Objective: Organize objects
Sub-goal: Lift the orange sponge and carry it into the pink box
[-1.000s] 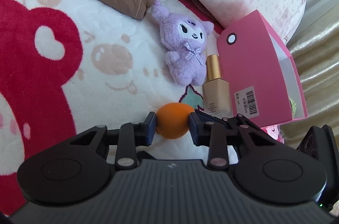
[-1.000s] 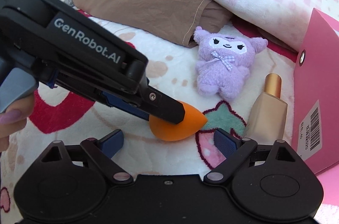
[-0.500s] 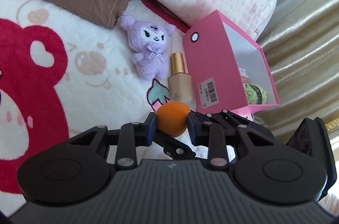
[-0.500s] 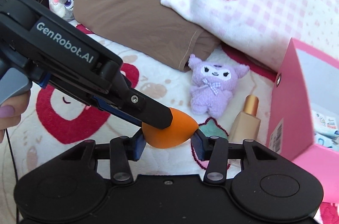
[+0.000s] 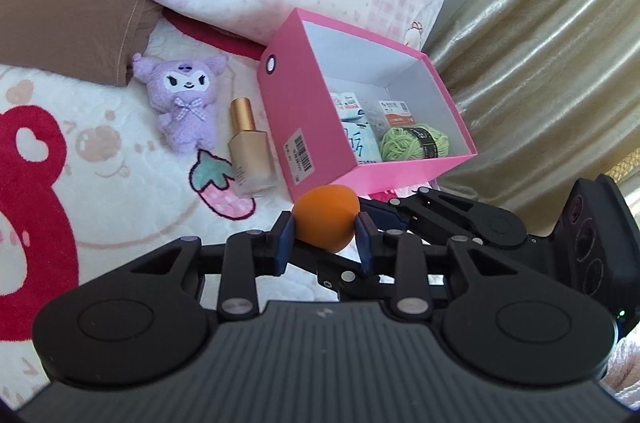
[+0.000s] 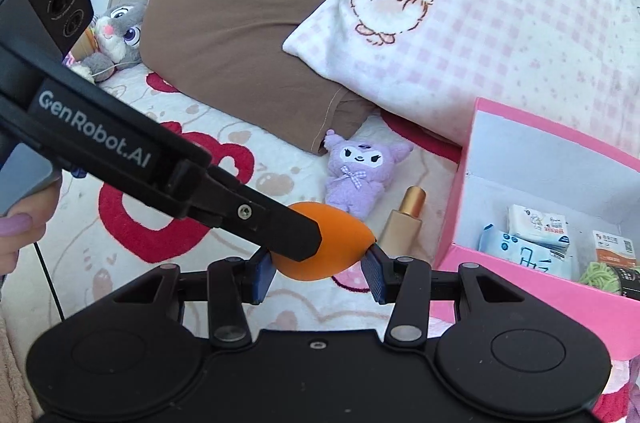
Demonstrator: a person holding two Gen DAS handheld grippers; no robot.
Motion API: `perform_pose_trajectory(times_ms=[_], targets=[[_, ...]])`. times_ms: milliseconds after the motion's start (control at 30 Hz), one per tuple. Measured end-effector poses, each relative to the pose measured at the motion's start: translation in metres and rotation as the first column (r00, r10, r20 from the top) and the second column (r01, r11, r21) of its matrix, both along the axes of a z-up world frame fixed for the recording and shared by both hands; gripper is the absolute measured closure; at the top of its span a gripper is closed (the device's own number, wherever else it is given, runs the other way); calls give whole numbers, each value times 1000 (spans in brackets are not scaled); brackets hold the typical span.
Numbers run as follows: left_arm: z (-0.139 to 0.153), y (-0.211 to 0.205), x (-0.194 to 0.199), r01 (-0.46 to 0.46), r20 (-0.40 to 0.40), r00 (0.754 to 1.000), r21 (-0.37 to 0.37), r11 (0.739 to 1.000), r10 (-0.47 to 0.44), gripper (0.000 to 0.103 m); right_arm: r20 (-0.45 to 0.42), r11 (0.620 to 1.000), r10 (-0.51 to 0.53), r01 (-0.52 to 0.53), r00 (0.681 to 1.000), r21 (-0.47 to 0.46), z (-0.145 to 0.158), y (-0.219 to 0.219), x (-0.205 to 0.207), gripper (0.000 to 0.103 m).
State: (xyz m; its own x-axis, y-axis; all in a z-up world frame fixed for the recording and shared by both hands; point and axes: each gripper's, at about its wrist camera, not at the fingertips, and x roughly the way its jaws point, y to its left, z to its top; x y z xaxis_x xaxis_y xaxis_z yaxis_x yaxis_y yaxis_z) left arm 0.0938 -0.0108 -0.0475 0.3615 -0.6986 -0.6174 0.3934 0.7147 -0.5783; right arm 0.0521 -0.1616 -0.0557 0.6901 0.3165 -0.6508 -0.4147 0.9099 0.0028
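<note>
The bed (image 6: 168, 255) carries everything, its pillows (image 6: 248, 35) pushed back so the blanket stays free for sorting. The pink box (image 5: 296, 111) stands open-topped at the bed's edge, already holding yarn (image 5: 412, 142) and packets, so it seems the collecting place. The plush (image 5: 184, 103) and bottle (image 5: 250, 151) lie just beside it, not yet packed. The sponge (image 5: 325, 217) hangs above the blanket near the box's front corner, pinched by both the left tool (image 5: 325, 237) and right tool (image 6: 318, 273), probably a handover.
</note>
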Motion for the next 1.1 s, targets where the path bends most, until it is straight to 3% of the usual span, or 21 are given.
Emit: perform_pose_trajectory(times_ms=[300, 600, 733, 1100], targets=[[52, -49, 10, 53, 23, 998, 61, 997, -54, 72, 6, 999, -41, 40, 999, 32, 41, -44, 0, 51], [84, -117, 54, 78, 63, 995, 76, 994, -83, 72, 39, 991, -134, 133, 990, 18, 70, -99, 29, 51], [78, -153, 87, 61, 39, 997, 62, 996, -63, 71, 37, 984, -179, 179, 983, -17, 63, -124, 60, 51], [12, -218, 169, -29, -77, 997, 12, 999, 30, 71, -170, 972, -236, 230, 957, -56, 9, -192, 156, 50]])
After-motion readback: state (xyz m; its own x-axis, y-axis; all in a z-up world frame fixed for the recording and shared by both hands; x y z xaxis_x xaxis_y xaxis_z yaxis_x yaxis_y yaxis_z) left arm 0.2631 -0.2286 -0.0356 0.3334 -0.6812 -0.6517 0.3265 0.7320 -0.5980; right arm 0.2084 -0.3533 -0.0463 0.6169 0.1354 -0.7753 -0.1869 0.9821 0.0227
